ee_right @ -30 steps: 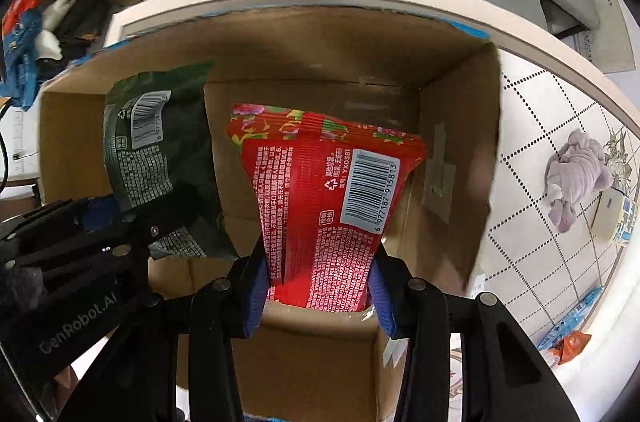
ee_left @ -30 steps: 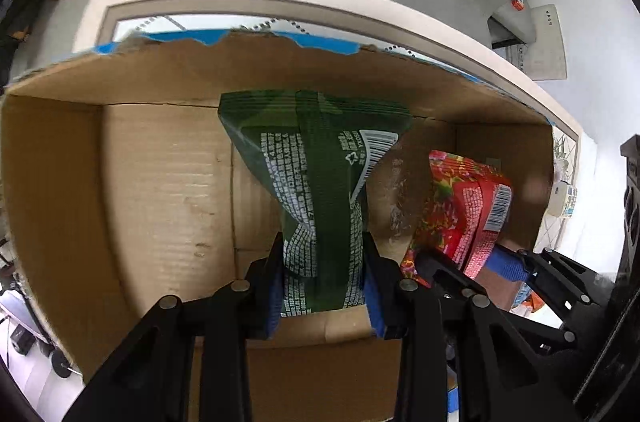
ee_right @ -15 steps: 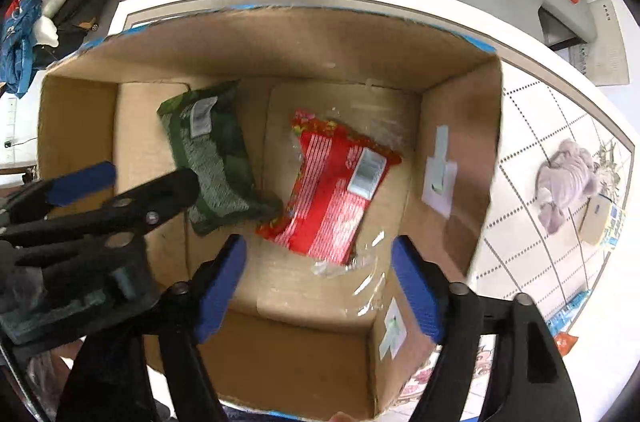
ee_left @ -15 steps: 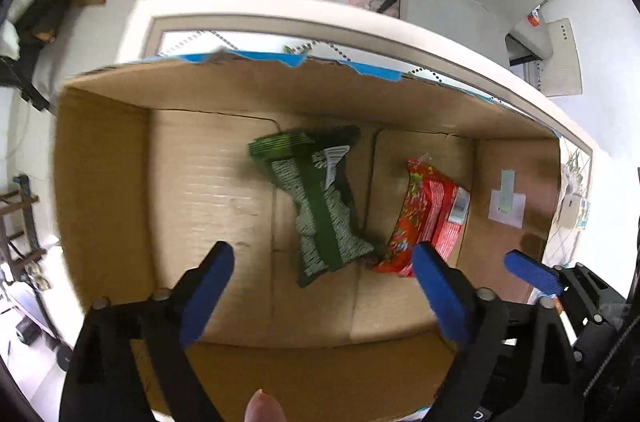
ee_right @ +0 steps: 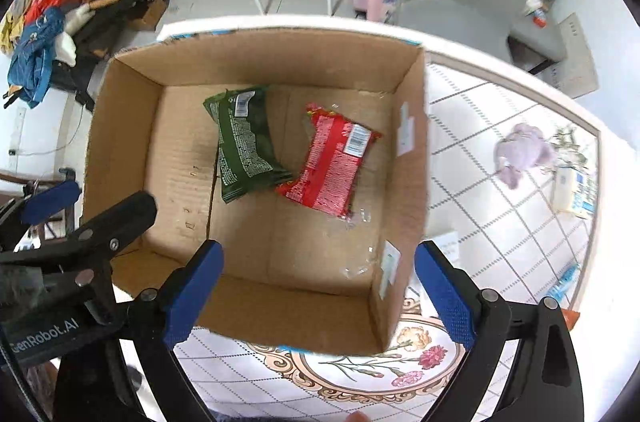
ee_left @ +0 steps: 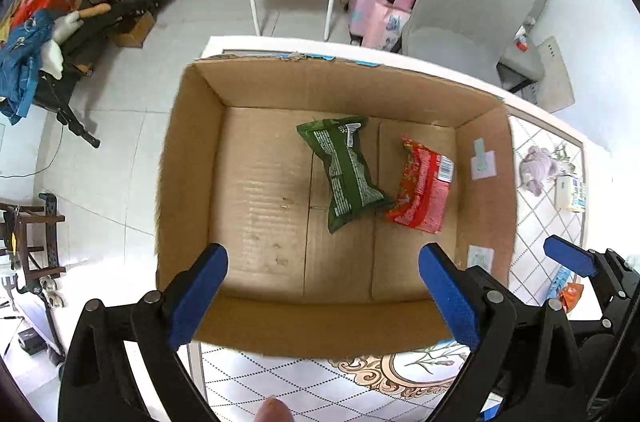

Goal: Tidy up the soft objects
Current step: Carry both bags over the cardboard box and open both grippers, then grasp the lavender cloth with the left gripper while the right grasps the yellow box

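The green packet (ee_left: 347,171) and the red packet (ee_left: 423,191) now lie loose on the floor of the cardboard box (ee_left: 188,158), toward its right half, their near corners touching or overlapping. A second ago each was pinched upright between blue pads inside the box; both are now let go. The left gripper (ee_left: 324,286) and the right gripper (ee_right: 318,292) have just been opening and now stand spread wide with nothing between the pads, raised above the box's near wall and pointing straight down. I judge this drop-off finished, with both hands free for the next soft thing.

Counted: two packets in the box, one green and one red; one box, at the left end of the patterned tabletop (ee_right: 500,222). Outside it, near the tabletop's right edge, lie one purple plush toy (ee_right: 520,150), a pale small package (ee_right: 572,192) just beside it, and one orange wrapper (ee_left: 570,296) near the front right corner.
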Demonstrator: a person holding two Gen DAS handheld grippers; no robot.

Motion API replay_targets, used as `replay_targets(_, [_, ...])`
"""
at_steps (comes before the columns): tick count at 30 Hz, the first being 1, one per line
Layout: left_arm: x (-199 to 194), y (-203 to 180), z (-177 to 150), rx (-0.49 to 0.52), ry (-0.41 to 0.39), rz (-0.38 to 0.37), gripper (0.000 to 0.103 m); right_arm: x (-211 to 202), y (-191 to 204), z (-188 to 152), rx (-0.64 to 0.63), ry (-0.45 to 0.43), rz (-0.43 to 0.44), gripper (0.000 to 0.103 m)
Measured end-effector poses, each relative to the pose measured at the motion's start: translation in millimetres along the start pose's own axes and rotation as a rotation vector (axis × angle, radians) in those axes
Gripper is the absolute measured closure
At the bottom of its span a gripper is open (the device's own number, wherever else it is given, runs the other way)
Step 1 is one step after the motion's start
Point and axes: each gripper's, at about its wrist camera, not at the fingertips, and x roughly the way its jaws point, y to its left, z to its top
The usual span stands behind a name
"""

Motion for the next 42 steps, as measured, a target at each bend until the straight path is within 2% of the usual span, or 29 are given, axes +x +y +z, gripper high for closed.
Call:
replay_targets(8, [-38,-6,-33,0.034,-0.075,0.008,0.005,-34,-3,-49,0.007,-0.083,0.016,0.005])
replay_targets(15, [-71,-15,-53,0.054,-0.138,0.031,0.005,-60,-9,-74,0.018,-0.139,0.045,0.005])
replay_targets(18, [-83,-24,-60,0.062,-0.175,0.052,0.005,-74,-15,-83,0.013,-0.178,0.045,0.005])
replay_targets(24, [-101,-57,-69,0.083,-0.210,0.064,0.005,-89,-45,-97,0.031,-0.192,0.097,0.005])
replay_targets(29, [-104,-118,-67,0.133,-0.206,0.054,0.005,-88,-114,-114,0.122,-0.151,0.142,0.005])
replay_targets(34, [-72,-197,-55,0.234,-0.157,0.043,0.005,-70,-233,-137,0.322,-0.098,0.119,0.005])
replay_targets(36, [-47,-236,-44,0.301,-0.113,0.030,0.005,-53,-292,-141,0.430,-0.057,0.114,0.005])
replay_targets(38, [-18,-270,-28,0.356,-0.075,0.053,0.005,-34,-339,-139,0.515,-0.017,0.137,0.005])
replay_targets(40, [7,-294,-11,0.381,-0.042,0.061,0.005,-8,-390,-128,0.633,0.042,0.221,0.005])
replay_targets(42, [38,-318,12,0.397,0.002,0.079,0.005,15,-421,-114,0.728,0.080,0.318,0.005])
